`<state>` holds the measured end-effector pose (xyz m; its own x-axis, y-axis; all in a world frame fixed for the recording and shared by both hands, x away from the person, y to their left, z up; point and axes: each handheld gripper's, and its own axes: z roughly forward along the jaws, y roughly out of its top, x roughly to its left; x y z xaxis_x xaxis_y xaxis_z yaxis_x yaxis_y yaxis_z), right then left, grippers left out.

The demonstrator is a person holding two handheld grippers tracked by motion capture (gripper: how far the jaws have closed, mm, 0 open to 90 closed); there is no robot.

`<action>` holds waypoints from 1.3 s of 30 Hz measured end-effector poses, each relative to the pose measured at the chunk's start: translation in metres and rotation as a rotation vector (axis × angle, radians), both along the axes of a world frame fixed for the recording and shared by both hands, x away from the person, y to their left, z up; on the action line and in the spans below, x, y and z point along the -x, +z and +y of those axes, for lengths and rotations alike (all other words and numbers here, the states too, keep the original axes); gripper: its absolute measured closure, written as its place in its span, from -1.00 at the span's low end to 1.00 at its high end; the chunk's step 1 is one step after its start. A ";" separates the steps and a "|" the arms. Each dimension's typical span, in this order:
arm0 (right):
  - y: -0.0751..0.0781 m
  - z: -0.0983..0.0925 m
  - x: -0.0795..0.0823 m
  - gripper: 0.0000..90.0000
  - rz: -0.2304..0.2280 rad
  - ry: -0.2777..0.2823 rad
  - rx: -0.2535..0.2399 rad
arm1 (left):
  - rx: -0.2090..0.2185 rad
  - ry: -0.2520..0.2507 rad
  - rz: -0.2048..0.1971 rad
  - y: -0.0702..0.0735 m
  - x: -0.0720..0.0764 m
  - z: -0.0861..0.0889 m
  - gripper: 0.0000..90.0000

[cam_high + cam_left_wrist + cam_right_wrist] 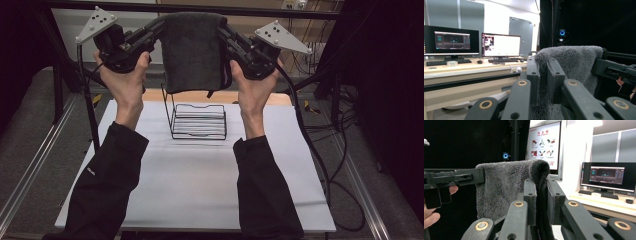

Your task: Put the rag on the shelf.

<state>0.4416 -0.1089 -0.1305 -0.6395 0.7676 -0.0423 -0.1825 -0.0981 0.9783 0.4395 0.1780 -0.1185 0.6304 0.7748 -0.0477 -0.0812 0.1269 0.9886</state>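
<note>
Above the table, a dark grey towel hangs folded between the two grippers, over a black wire rack that holds nothing. The left gripper is clamped on the towel's left edge, the right gripper on its right edge. The left gripper view adds a desk with two lit monitors; the right gripper view adds a wall poster and another monitor.

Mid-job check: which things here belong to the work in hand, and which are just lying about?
In the job:
- grey towel
- left hand-held gripper, shut on one towel edge
- right hand-held gripper, shut on the other edge
- wire rack beneath the towel

Lying about:
- monitors
- keyboard
- tape roll
- wall poster
</note>
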 end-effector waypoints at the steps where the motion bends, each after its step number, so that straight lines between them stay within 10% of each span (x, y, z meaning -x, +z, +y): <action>1: 0.001 0.000 -0.001 0.79 -0.002 -0.002 -0.002 | 0.000 0.001 0.001 0.001 -0.001 0.000 0.81; 24: 0.024 0.002 -0.047 0.79 -0.022 -0.008 -0.010 | 0.006 0.040 0.005 0.024 -0.044 -0.003 0.81; 39: -0.003 0.008 -0.066 0.78 0.067 -0.018 0.036 | -0.035 0.038 0.075 -0.006 -0.071 0.002 0.81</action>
<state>0.5072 -0.1009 -0.1336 -0.6279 0.7778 -0.0276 -0.1182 -0.0603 0.9911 0.5106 0.1803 -0.1250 0.5963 0.8000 -0.0659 -0.0109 0.0901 0.9959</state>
